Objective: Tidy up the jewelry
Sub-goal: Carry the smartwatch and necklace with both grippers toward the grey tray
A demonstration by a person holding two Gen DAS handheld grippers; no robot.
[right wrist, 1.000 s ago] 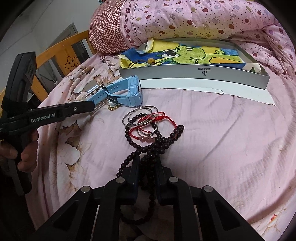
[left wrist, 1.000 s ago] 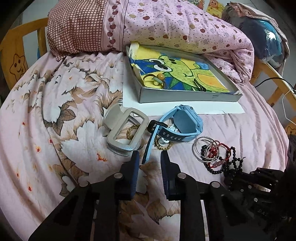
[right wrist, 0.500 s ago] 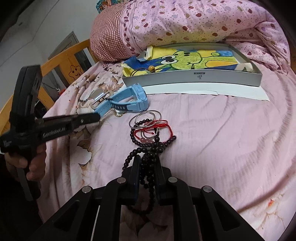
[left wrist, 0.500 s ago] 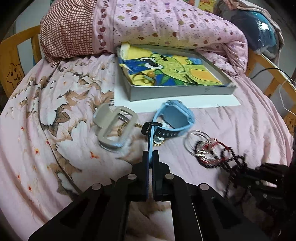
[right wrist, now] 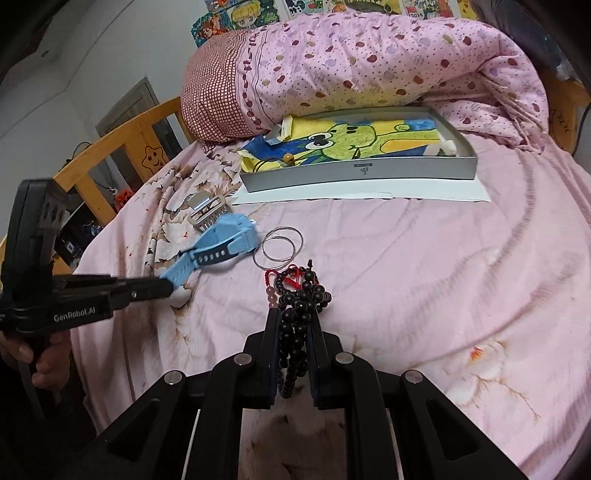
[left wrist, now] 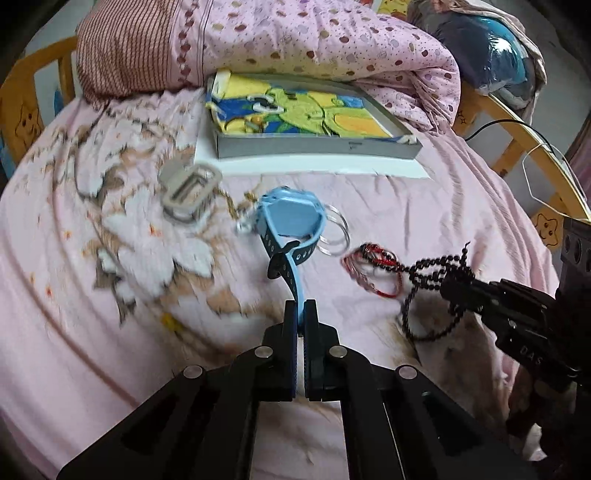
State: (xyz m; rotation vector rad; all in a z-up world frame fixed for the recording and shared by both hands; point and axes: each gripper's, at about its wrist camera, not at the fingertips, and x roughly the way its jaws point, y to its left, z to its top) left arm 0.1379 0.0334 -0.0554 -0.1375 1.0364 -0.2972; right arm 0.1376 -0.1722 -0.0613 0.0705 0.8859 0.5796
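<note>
Left wrist: left gripper (left wrist: 300, 308) clamps watch strap (left wrist: 297, 286); right gripper (right wrist: 293, 321) pinches beads (right wrist: 301, 295).

A home bedroom: a bed spread with a pink floral sheet (right wrist: 424, 295), a rolled pink dotted quilt (right wrist: 369, 62) across the top of the frame, yellow wooden rails with star faces (right wrist: 153, 157) at left, cartoon posters (right wrist: 236, 14) on the wall above.
</note>
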